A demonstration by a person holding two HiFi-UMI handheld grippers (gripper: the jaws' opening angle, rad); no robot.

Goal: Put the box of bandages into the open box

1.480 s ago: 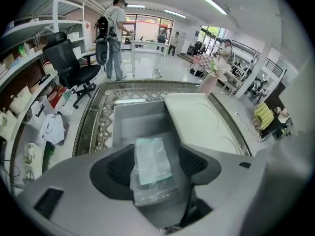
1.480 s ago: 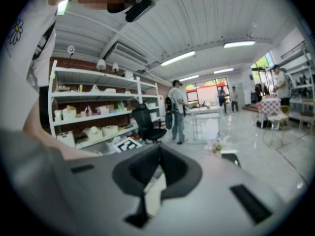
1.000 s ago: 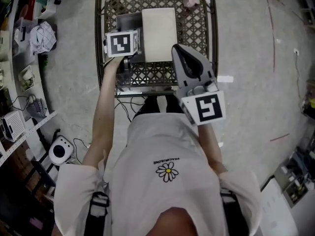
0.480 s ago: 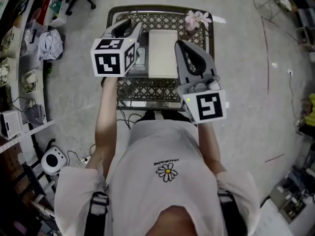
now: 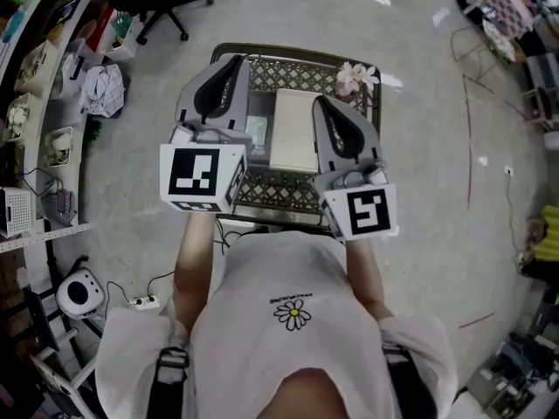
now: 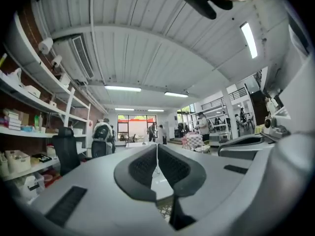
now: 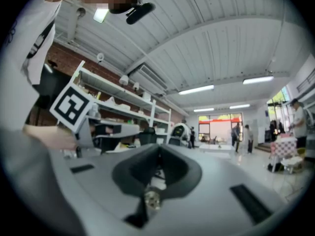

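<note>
Pointing forward, left tool (image 5: 229,65) beside right tool (image 5: 324,104), jaws together

Matt white box (image 5: 293,129), metal lattice table (image 5: 288,74)

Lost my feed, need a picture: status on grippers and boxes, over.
Left gripper and right gripper shut, empty, above wire table. White box on table; bandage box unclear. Nothing in the way.

The box (image 5: 293,129) is white, the table (image 5: 297,75) dark-latticed.
</note>
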